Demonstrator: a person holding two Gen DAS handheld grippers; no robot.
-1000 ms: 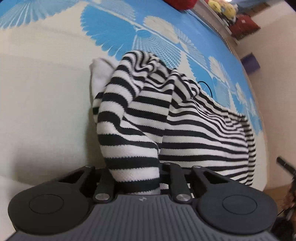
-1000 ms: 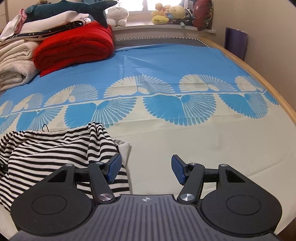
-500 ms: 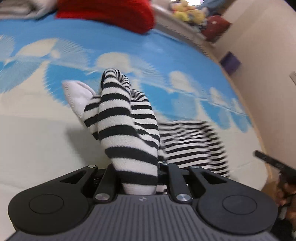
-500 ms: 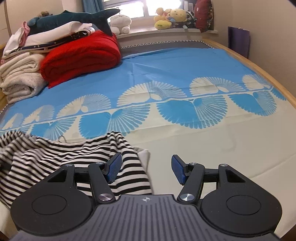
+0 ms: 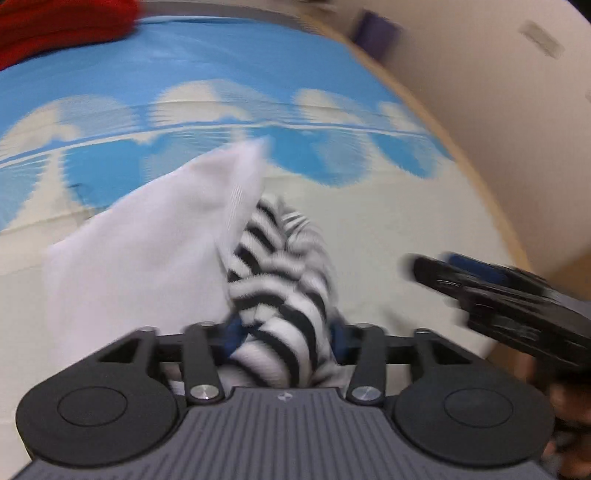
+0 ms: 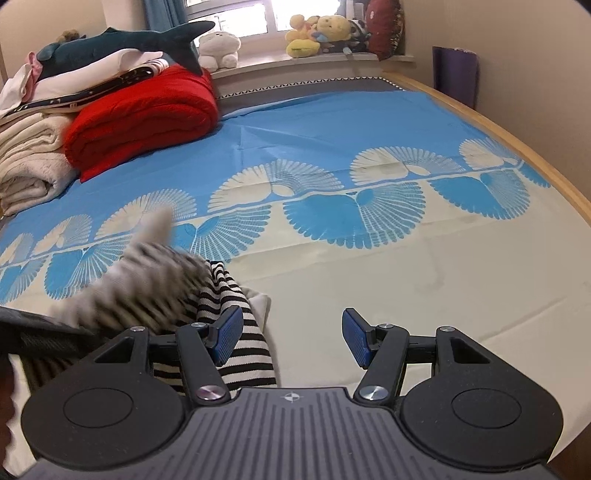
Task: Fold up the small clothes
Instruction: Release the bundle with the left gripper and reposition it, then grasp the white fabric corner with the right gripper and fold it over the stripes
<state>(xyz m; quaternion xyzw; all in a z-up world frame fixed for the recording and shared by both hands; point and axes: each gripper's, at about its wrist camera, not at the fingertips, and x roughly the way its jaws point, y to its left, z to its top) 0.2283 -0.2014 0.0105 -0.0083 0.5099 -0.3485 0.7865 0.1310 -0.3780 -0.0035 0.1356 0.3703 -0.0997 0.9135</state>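
A black-and-white striped garment [image 5: 284, 295] with a white lining [image 5: 147, 251] is pinched in my left gripper [image 5: 284, 336], which is shut on it and holds it lifted over the bed; the view is blurred by motion. In the right wrist view the lifted part [image 6: 125, 291] is a blur at the left, and the rest of the striped garment [image 6: 236, 332] lies on the bed by my left finger pad. My right gripper [image 6: 291, 336] is open and empty just above the sheet; it also shows at the right of the left wrist view [image 5: 498, 291].
The bed has a blue and cream fan-patterned sheet [image 6: 369, 206]. A red folded blanket [image 6: 147, 114], stacked white bedding [image 6: 29, 162] and a shark plush [image 6: 122, 40] lie at the head. Stuffed toys [image 6: 321, 33] sit on the sill. A wooden bed edge [image 6: 517, 136] runs along the right.
My left gripper has swung the striped garment up and to the right, flipping its white lining into view. My right gripper stayed open and shifted slightly left.
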